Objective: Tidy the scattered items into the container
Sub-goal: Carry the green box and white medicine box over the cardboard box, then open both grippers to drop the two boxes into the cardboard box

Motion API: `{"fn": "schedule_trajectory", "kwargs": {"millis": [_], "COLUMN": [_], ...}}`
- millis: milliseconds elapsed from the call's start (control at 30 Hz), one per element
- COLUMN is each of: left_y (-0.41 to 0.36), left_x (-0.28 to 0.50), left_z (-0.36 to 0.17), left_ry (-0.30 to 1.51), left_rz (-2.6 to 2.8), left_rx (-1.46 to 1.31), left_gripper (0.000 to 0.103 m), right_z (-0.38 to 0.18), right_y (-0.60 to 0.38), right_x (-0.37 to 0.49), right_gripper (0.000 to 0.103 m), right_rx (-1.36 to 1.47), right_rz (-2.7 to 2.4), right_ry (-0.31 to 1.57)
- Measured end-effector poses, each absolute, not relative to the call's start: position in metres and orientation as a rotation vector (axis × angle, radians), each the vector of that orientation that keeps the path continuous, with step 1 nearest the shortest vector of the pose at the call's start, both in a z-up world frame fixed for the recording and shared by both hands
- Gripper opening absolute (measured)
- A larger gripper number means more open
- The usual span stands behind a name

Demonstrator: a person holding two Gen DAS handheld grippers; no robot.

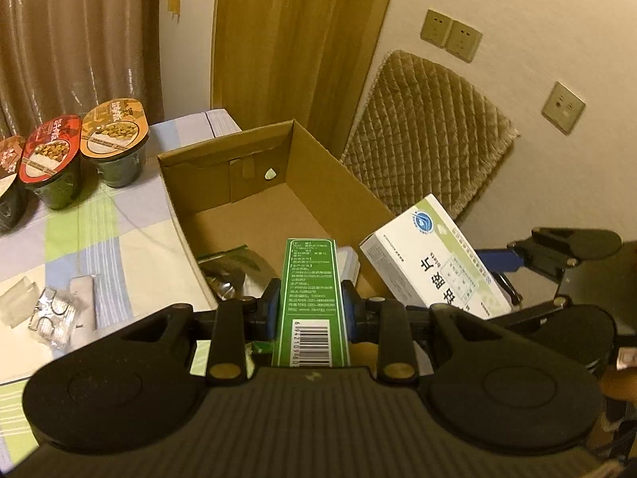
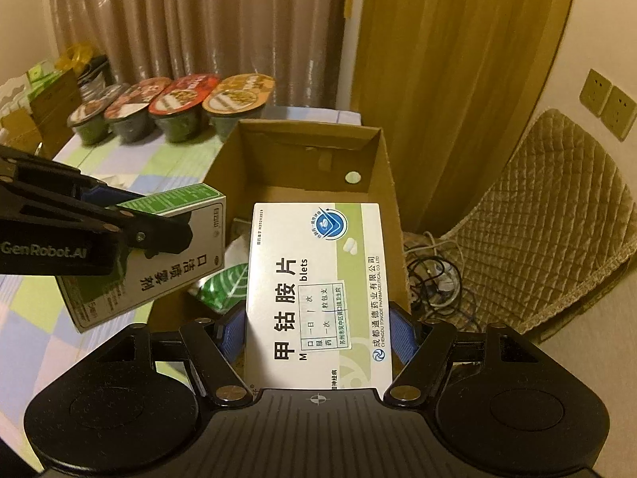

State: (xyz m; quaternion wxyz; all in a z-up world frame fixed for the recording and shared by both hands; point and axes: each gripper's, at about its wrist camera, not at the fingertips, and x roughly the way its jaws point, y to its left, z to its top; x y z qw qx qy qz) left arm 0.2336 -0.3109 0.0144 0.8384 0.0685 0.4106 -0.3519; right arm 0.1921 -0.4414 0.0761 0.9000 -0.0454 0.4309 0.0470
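The left gripper [image 1: 309,302] clamps a narrow green carton [image 1: 310,298] above the open brown cardboard box [image 1: 223,151]; the right gripper [image 2: 316,328] clamps a flat white tablet carton [image 2: 314,294] beside it, seemingly over the box's near end.

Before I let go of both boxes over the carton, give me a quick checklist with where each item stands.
1. Left gripper clamped on the green box: ok.
2. Right gripper clamped on the white box: ok.
3. Carton open on top, bare floor at its far end: ok.
4. Green box over the opening: ok in the left wrist view, near the left wall.
5. White box over the opening: ok in the right wrist view.
6. Two boxes apart from each other: cannot tell.
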Motion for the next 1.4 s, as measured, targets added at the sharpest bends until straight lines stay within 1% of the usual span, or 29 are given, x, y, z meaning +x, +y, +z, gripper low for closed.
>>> {"fn": "schedule_trajectory", "kwargs": {"millis": [333, 633, 833, 900, 1400], "left_y": [-0.332, -0.339, -0.338, -0.335, -0.311], "left_x": [0.257, 0.265, 0.268, 0.27, 0.268], "left_z": [-0.007, -0.021, -0.025, -0.024, -0.017], "left_ry": [0.876, 0.881, 0.881, 0.879, 0.865], "left_rz": [-0.691, -0.674, -0.656, -0.656, -0.632], "left_rx": [0.06, 0.046, 0.031, 0.01, 0.011], "left_gripper": [0.025, 0.025, 0.025, 0.027, 0.027], "right_z": [0.059, 0.049, 0.042, 0.041, 0.041], "right_y": [-0.453, -0.463, -0.466, -0.466, -0.459], "right_x": [0.226, 0.24, 0.241, 0.241, 0.24], "right_gripper": [0.073, 0.073, 0.073, 0.073, 0.073], "right_rx": [-0.088, -0.085, -0.092, -0.091, -0.098], "right_rz": [0.071, 0.059, 0.054, 0.055, 0.065], "right_ry": [0.898, 0.91, 0.918, 0.92, 0.92]}}
